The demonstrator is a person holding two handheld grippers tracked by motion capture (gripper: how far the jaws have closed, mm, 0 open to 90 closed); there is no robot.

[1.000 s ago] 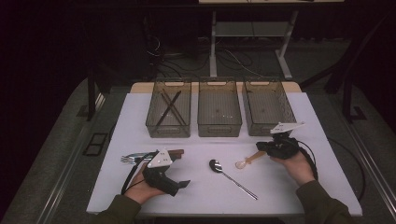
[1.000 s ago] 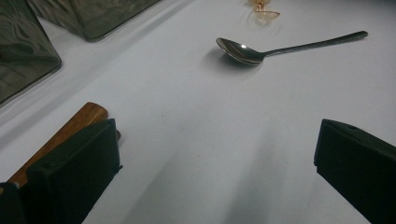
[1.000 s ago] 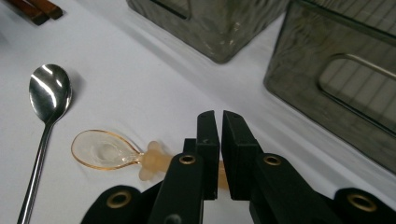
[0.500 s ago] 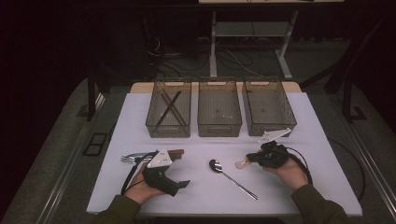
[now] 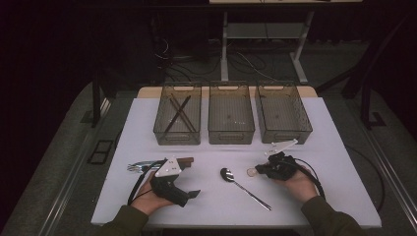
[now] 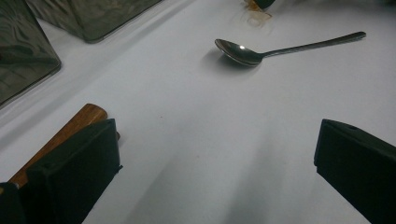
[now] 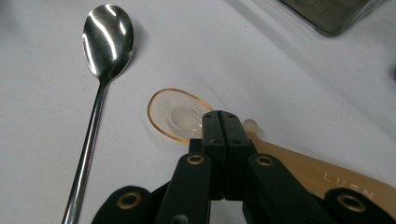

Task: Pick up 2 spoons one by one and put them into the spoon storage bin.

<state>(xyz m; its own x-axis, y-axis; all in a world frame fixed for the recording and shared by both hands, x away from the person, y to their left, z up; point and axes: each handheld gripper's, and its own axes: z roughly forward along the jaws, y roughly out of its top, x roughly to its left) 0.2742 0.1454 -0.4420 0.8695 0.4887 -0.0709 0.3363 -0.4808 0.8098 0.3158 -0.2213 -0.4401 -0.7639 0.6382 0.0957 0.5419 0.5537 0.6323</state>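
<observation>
Translucent plastic spoon [image 7: 180,115] lies on the desk [image 5: 344,172] beside the metal spoon [image 5: 243,186], not yet sorted into a bin [image 5: 283,112]. Right claw [image 7: 226,122] is together above its neck, holding nothing; left claw [image 6: 210,172] stands apart, idle.

Each hand carries a black tool: the left tool [image 5: 173,183] has a pale grey three-cornered plate on top and broad, blocky black jaws; the right tool [image 7: 223,122] shows black linkage arms pinned with brass-ringed rivets. A black cable loops from each. Both sleeves are olive green.
</observation>
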